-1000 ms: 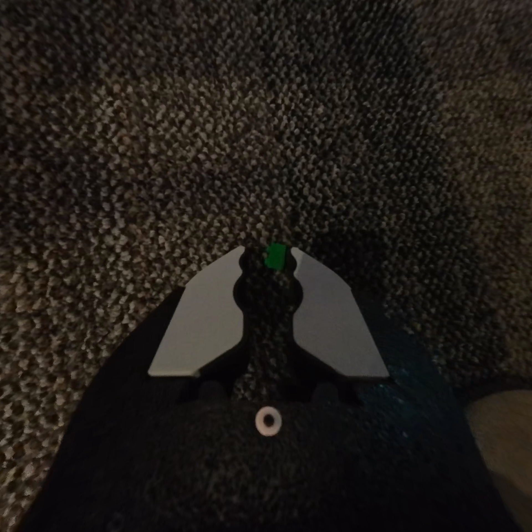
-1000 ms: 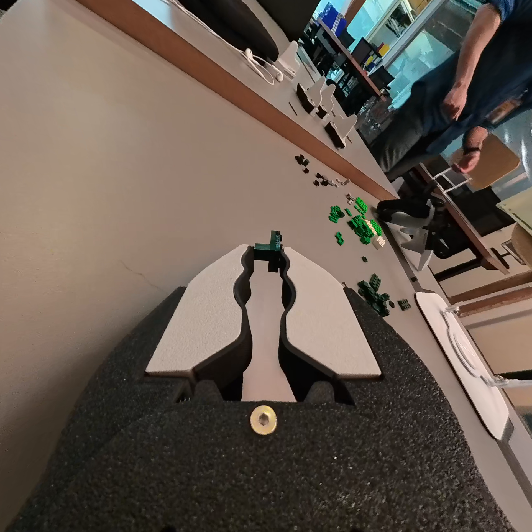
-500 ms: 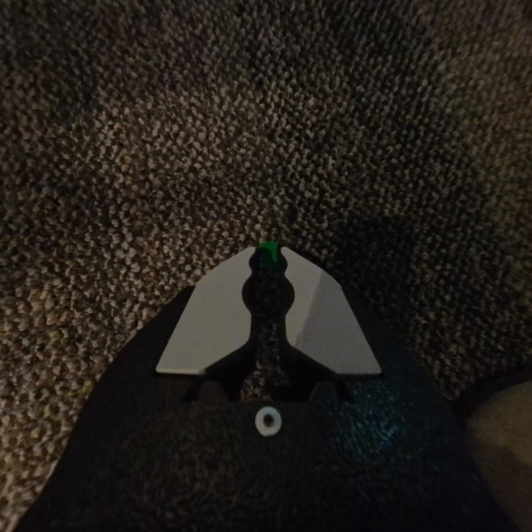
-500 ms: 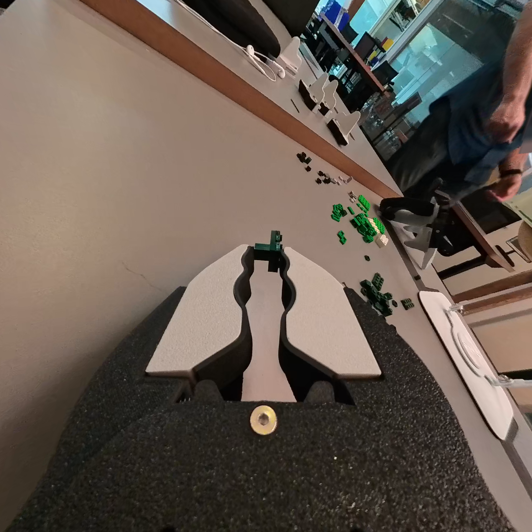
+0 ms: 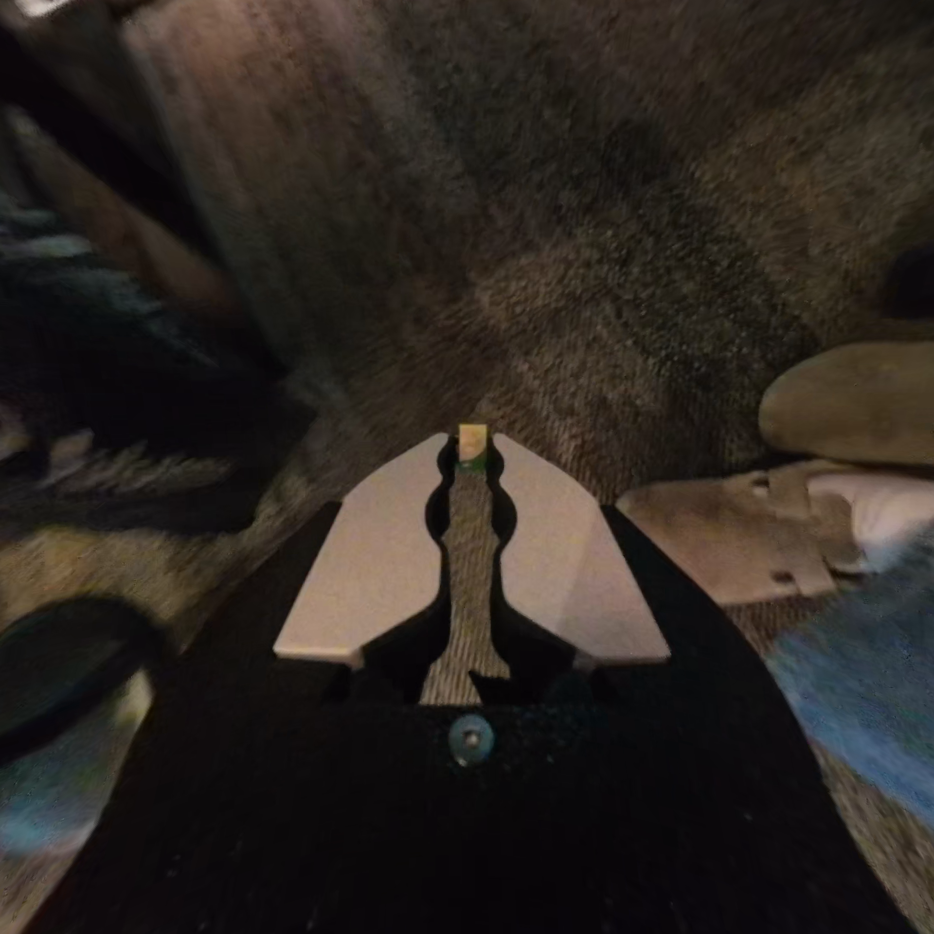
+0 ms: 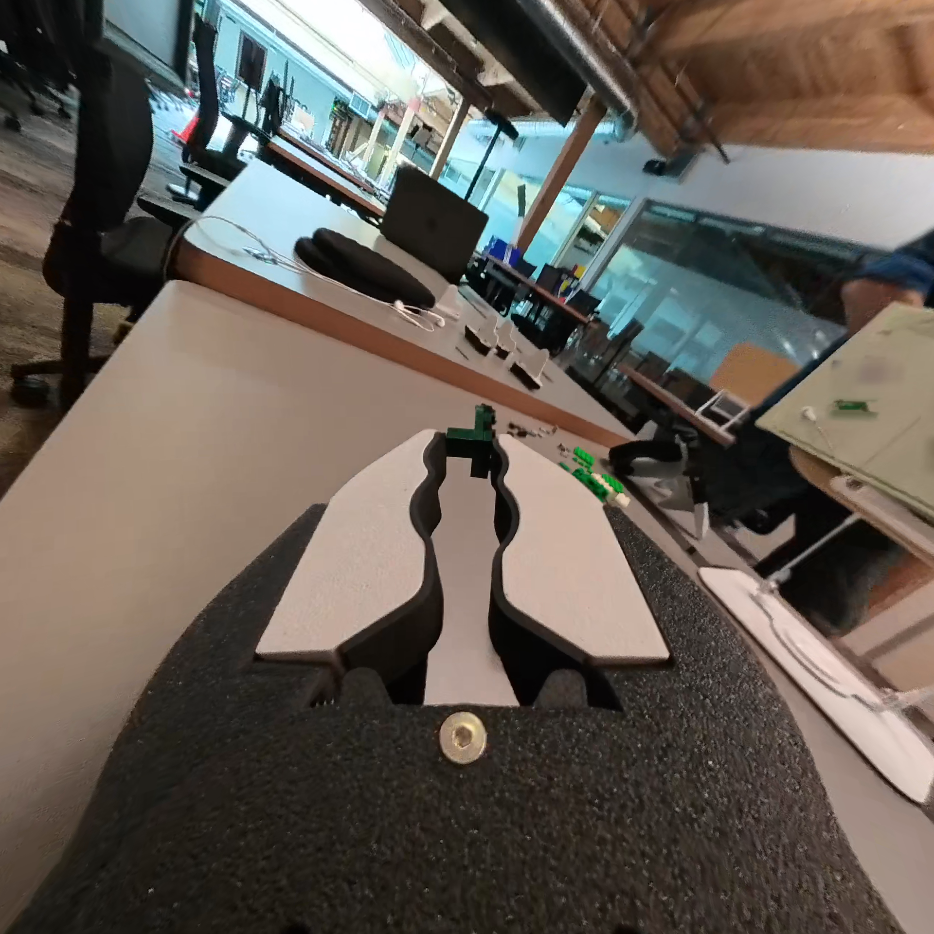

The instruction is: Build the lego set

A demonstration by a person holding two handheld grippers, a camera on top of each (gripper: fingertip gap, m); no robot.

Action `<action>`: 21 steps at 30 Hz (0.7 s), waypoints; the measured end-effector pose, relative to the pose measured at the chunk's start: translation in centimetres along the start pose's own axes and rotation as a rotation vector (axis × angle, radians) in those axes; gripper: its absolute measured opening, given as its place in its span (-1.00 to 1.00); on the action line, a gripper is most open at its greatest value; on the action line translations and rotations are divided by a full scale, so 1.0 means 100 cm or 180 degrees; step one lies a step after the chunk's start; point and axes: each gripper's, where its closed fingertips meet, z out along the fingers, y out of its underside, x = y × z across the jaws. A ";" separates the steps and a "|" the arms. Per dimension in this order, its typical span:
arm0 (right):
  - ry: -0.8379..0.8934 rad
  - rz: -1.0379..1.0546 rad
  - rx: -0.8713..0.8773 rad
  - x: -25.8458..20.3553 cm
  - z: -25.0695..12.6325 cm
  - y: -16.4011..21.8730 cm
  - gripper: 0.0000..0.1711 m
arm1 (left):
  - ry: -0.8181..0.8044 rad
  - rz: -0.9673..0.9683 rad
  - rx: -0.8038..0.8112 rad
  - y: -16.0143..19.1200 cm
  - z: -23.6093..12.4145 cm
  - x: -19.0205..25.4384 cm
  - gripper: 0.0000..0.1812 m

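Note:
In the left wrist view my left gripper [image 5: 472, 446] hangs over grey carpet [image 5: 556, 252]. It is shut on a small brick [image 5: 473, 440] that looks pale with a green edge; the picture is blurred. In the right wrist view my right gripper [image 6: 467, 445] is shut on a small dark green lego assembly [image 6: 480, 422] and holds it above the pale table [image 6: 202, 429]. Loose bright green and white bricks [image 6: 599, 477] lie on the table ahead to the right, with tiny dark pieces [image 6: 530, 431] beyond them.
An instruction sheet on a stand [image 6: 859, 404] with a white foot [image 6: 808, 672] stands at the table's right. A laptop [image 6: 434, 222], a black pouch [image 6: 364, 268] and earphones lie on the far desk. An office chair [image 6: 101, 151] stands at left. A shoe [image 5: 849, 404] and blue trouser leg [image 5: 859, 682] show over the carpet.
My left gripper closed on the small green brick on the carpet and swung away with it. My right gripper tilted up, still holding the dark green assembly.

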 end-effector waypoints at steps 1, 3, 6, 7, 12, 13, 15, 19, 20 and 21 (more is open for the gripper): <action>0.0021 -0.0034 0.0040 0.000 -0.003 -0.003 -0.81 | -0.0118 -0.0029 -0.0079 0.000 -0.033 -0.012 -0.87; -0.0034 0.0014 0.0148 -0.002 -0.008 -0.008 -0.81 | -0.0350 -0.0077 -0.0247 -0.003 -0.099 -0.028 -0.87; -0.0077 0.0201 0.0265 0.001 -0.012 -0.010 -0.81 | -0.0761 -0.0116 -0.0457 -0.022 -0.187 -0.042 -0.87; -0.0062 0.0292 0.0276 0.004 -0.012 -0.010 -0.81 | -0.0920 -0.0183 -0.0478 -0.033 -0.213 -0.045 -0.87; 0.0022 0.0574 0.0361 0.020 -0.013 -0.007 -0.81 | -0.1578 -0.0456 -0.0034 -0.131 -0.304 -0.049 -0.87; 0.0026 0.0617 0.0371 0.022 -0.012 -0.006 -0.81 | -0.1704 -0.0390 0.0123 -0.157 -0.315 -0.050 -0.87; 0.0051 0.0642 0.0430 0.026 -0.010 -0.007 -0.81 | -0.1919 -0.0176 0.0536 -0.217 -0.330 -0.050 -0.87; 0.0118 0.0643 0.0467 0.034 -0.004 -0.005 -0.81 | -0.2101 0.0369 0.1513 -0.344 -0.340 -0.041 -0.87; 0.0143 0.0655 0.0464 0.036 -0.003 -0.004 -0.81 | -0.2119 0.0518 0.1722 -0.372 -0.338 -0.040 -0.87; 0.0151 0.0674 0.0467 0.037 -0.002 -0.004 -0.81 | -0.2139 0.0660 0.1906 -0.399 -0.335 -0.040 -0.87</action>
